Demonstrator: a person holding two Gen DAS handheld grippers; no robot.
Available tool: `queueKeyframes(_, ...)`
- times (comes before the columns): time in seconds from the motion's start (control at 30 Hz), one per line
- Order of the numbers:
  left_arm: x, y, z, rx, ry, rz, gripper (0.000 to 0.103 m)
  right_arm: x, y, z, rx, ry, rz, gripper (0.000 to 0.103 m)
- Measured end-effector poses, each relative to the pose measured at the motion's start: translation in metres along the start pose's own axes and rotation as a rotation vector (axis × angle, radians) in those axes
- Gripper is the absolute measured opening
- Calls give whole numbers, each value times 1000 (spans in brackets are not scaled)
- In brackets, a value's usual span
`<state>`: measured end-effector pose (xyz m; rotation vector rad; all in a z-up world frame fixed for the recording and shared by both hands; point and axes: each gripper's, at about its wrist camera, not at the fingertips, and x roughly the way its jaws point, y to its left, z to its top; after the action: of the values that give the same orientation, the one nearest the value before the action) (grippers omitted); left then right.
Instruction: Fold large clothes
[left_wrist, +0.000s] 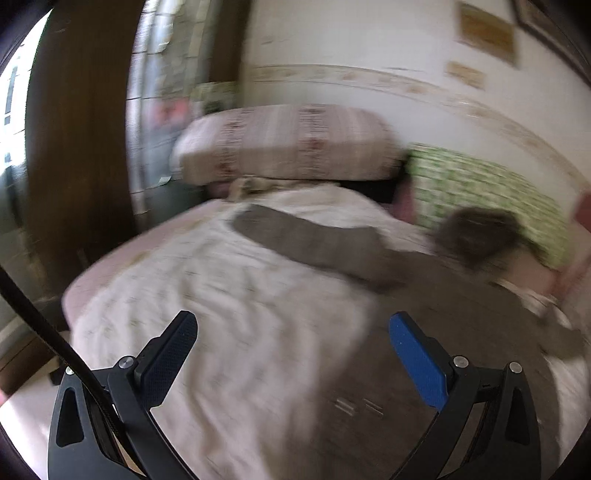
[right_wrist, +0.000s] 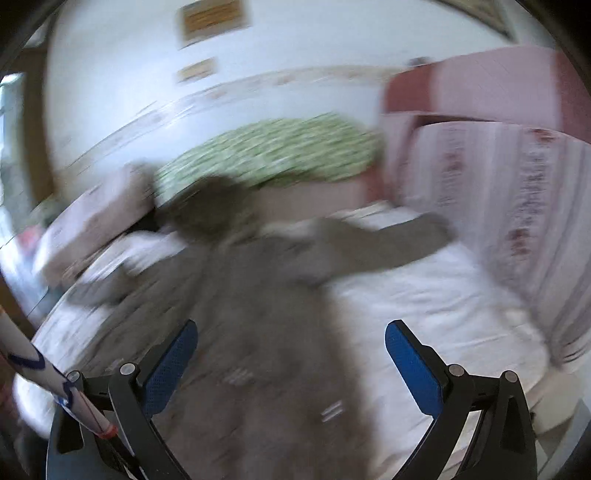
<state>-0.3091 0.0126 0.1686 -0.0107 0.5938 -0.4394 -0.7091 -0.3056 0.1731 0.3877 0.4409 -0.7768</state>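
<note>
Grey long-sleeved hooded garment (right_wrist: 266, 295) lies spread on the white-sheeted bed (left_wrist: 221, 295) — sleeves out; both hand-held grippers (left_wrist: 293, 354) (right_wrist: 291, 360) spread, empty

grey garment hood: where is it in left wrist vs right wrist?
Left wrist: the hood is right of centre, mid-height, at the far end of the grey garment.
Right wrist: the hood is left of centre, above the garment body.
Shared landmark: the green patterned pillow just behind it.
</note>
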Motion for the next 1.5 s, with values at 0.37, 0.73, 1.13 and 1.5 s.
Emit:
queueKeyframes(0.37,-44,-95,-90,135,122,-145,103,0,97,-64,-96,85,-67,103)
queueKeyframes(0.73,-35,-95,-118,212,200,-142,103,16,123,-89,-155,135,-104,103)
queueKeyframes(1.13,-37,-97,-120,231,195,-138,103,15,124,-91,-182,143,-111,103)
queueKeyframes(1.5,-40,-99,-120,242,192,-143,103,13,123,-91,-188,143,-105,103)
